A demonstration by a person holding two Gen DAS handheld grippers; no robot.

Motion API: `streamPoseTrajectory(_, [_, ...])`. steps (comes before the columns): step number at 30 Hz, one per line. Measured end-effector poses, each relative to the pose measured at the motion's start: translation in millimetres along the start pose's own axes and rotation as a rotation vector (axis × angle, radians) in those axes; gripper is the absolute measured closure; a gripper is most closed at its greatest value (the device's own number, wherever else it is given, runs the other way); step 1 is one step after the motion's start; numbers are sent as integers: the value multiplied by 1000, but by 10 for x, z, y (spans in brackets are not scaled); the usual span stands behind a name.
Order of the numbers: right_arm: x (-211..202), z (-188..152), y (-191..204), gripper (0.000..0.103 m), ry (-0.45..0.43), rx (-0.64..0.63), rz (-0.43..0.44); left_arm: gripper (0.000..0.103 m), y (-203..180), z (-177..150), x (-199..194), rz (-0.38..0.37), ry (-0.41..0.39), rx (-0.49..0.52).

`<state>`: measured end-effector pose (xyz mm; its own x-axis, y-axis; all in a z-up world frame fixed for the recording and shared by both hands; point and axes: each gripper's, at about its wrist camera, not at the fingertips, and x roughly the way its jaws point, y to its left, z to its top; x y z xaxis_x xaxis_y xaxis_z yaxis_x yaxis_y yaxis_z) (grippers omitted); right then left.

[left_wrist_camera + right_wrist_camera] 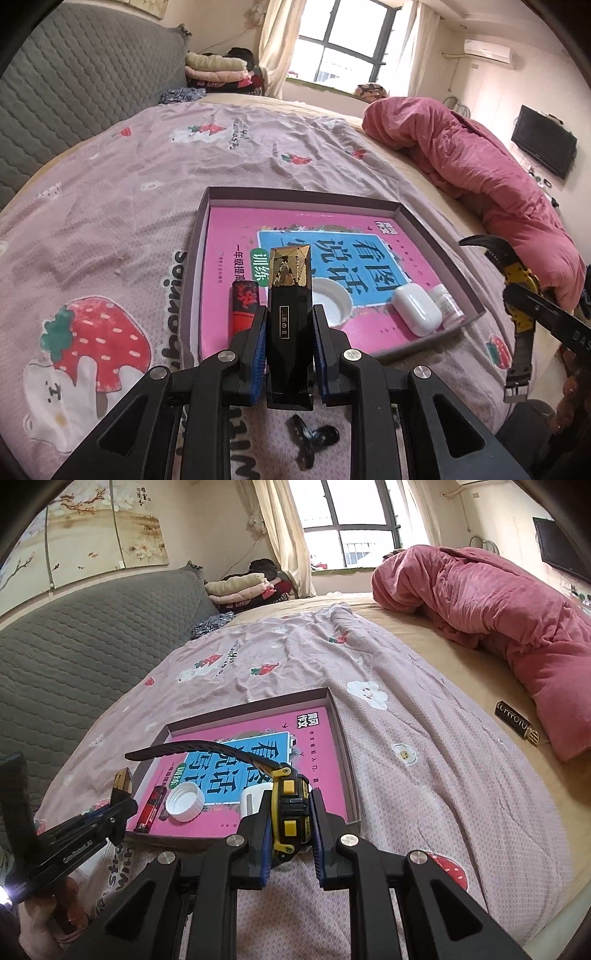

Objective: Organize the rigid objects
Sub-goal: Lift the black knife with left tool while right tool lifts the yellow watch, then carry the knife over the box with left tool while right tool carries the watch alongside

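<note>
Here the shallow box point(439, 240), lined with a pink book point(236, 236), lies on the strawberry-print sheet point(110, 166). Inside, at its near edge, sit a white case point(417, 308), a white cap point(334, 301) and a red lighter point(243, 306). Over that near edge, the left gripper point(290, 325) clamps a black-and-gold tube point(290, 295); the right gripper point(290, 812) clamps a yellow-black watch point(288, 801).
</note>
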<state>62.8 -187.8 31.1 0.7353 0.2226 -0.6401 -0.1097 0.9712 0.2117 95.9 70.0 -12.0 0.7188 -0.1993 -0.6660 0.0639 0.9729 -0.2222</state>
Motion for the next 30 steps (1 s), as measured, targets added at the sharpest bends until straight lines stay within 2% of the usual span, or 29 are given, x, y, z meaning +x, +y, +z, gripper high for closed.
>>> streamPoseTrajectory(16, [124, 120, 1, 85, -7, -6, -36, 81, 48, 48, 235, -10, 18, 6])
streamPoseTrajectory(30, [246, 238, 137, 85, -8, -24, -40, 81, 57, 40, 447, -22, 69, 0])
